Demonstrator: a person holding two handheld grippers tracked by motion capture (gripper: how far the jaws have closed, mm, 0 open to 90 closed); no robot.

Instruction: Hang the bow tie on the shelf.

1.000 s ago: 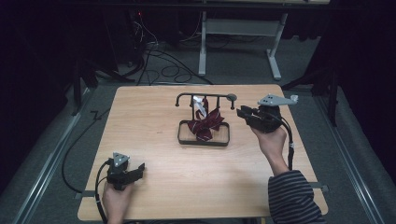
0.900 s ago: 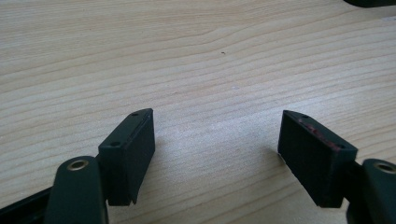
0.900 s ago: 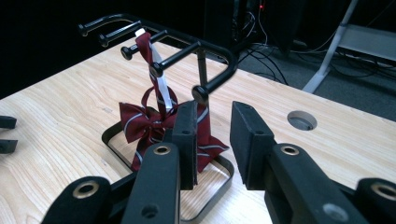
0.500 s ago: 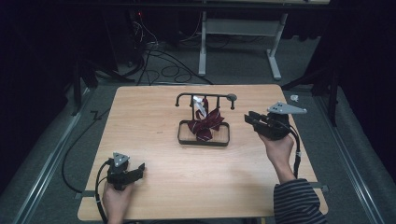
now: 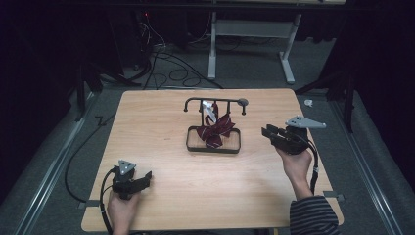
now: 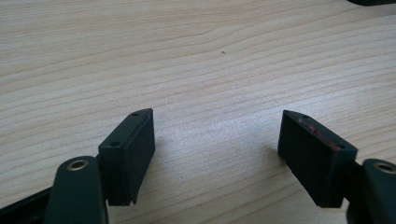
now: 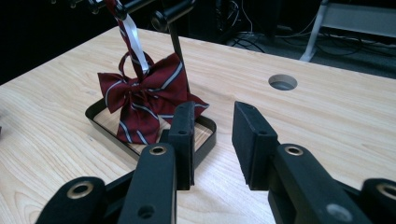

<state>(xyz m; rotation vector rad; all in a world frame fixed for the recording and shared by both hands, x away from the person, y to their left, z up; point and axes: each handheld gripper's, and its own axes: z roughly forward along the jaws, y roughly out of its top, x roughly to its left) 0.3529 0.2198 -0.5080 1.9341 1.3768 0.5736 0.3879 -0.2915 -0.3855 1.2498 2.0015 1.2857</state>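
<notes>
Both pairs of fingers stand apart and hold nothing: the left gripper (image 5: 143,179) rests low over bare wood at the near left of the table (image 5: 161,117), jaws wide, while the right gripper (image 5: 270,133) hovers at the right of the stand with a narrower gap between its pads (image 7: 184,135).

A dark red striped bow tie (image 5: 216,128) hangs by a white ribbon (image 7: 135,39) from the crossbar of a small black stand (image 5: 215,102), its lower tails resting in the stand's tray (image 5: 213,148) near the middle of the table. In the right gripper view the bow sits just left of and beyond the jaws, the upright post close behind it.

The likely step is for the right gripper to go in for the bow. To do it well, the jaws should widen first, then approach from the right at the height of the knot, clear of the tray rim and post. Closing on the knot rather than a loose tail would give firmer cloth to hold. Lifting upward should free the ribbon loop from the bar without dragging the stand; the left gripper could steady the tray.
</notes>
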